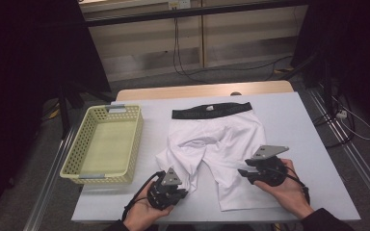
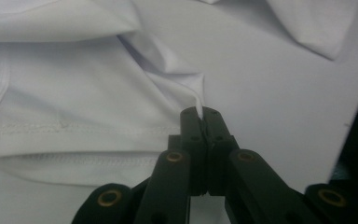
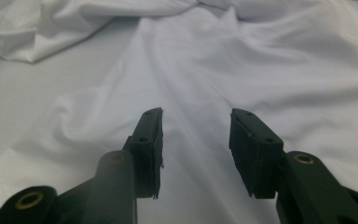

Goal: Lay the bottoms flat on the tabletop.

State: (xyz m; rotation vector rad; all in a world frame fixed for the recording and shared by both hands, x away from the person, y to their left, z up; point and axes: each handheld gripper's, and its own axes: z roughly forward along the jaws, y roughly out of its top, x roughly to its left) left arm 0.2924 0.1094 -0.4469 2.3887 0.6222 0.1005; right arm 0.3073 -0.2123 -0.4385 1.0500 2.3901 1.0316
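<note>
- Left gripper [image 2: 200, 114] is pinched tight on a small peak of white cloth at the hem of the shorts' [image 1: 212, 149] near leg, jaws pressed together with the fabric pulled up between them.
- Right gripper [image 3: 196, 135] stands with its jaws wide apart over the other leg, holding nothing; in the high view it [image 1: 245, 172] hovers above that leg's lower part.
- Shorts lie flat on the pale table [image 1: 298, 125], black waistband [image 1: 212, 111] on the far side, both legs pointing toward the person; the left leg is rumpled and partly turned over.
- To do this step well, I judge the right gripper should come down at that leg's outer hem and take both layers, matching the left's hold, so a fold lifts evenly.
- Keep the pinch shallow; a grab in mid-panel would likely bunch the cloth.
- Yellow basket [image 1: 107, 144] sits to the left, well apart from the shorts, with room inside.
</note>
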